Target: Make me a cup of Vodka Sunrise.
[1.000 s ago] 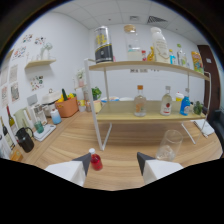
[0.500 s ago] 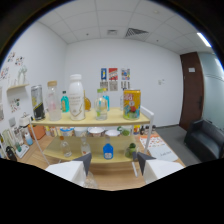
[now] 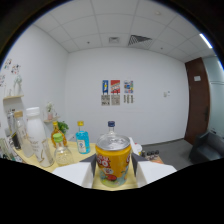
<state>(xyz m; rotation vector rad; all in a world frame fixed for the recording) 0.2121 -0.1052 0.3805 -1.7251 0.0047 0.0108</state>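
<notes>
A tall white plastic bottle [image 3: 35,134] stands furthest left, then a blue bottle with a yellow cap [image 3: 82,140]. The gripper [image 3: 114,172] is clamped on a squat orange-yellow drink container [image 3: 113,160] with a silvery rounded top and printed label, upright between both fingers.

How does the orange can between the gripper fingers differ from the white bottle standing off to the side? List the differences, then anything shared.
The orange can is squat with a silver top; the white bottle is taller with a white cap. The can sits between the gripper fingers; the bottle stands apart, beyond them. The can carries bright printing; the bottle looks plain. Both stand upright.
</notes>
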